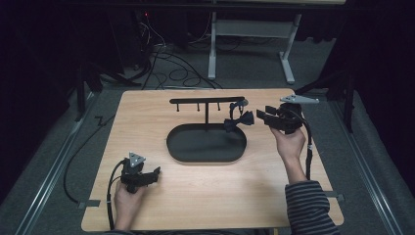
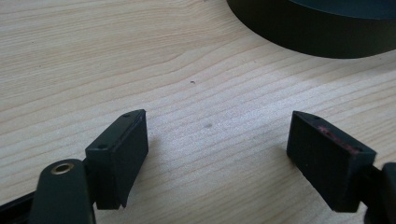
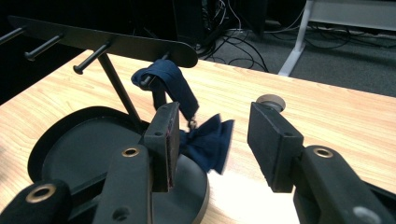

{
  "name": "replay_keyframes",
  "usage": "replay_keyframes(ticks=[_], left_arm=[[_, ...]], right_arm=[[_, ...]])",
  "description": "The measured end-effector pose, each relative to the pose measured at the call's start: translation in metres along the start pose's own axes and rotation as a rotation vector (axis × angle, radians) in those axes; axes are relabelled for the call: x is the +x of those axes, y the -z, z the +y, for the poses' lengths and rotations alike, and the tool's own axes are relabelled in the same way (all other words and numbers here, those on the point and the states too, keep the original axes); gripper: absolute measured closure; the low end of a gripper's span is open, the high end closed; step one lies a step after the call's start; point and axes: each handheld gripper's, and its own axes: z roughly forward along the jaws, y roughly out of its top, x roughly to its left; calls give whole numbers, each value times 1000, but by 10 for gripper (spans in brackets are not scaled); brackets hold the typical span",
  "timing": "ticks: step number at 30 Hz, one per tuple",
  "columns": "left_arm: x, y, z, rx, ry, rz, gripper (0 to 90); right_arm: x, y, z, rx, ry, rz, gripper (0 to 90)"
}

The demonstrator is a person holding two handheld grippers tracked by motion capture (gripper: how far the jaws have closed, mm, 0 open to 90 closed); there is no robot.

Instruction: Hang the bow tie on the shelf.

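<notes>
Left gripper [image 1: 155, 172] low over the desk [image 1: 205, 196] near its front left corner, held in the left hand [image 1: 128, 196], pointing right toward the tray [image 1: 205, 155]; jaws wide, nothing between them. Right gripper [image 1: 261, 116] raised at the desk's far right, held in the right hand [image 1: 289, 143], forearm in a striped sleeve [image 1: 309, 205], pointing left at the bow tie [image 1: 239, 120]; jaws wide, not touching it. Bow tie hanging by its strap from the rightmost peg of the rack [image 1: 206, 101], above the tray's right end.
</notes>
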Motion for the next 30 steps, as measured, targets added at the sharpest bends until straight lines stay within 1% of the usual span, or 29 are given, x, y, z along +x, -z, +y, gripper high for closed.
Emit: replay_keyframes(ticks=[13,17,23,30], left_arm=[[0,0,0,0,0,0,211],[0,0,0,0,0,0,211],[0,0,0,0,0,0,211],[0,0,0,0,0,0,211]], right_arm=[[-3,19,-8,-21,-9,11,549],[-4,24,-11,-27,-22,18,547],[-4,30,-18,-19,-14,20,547],[-6,38,-25,-26,-27,25,544]])
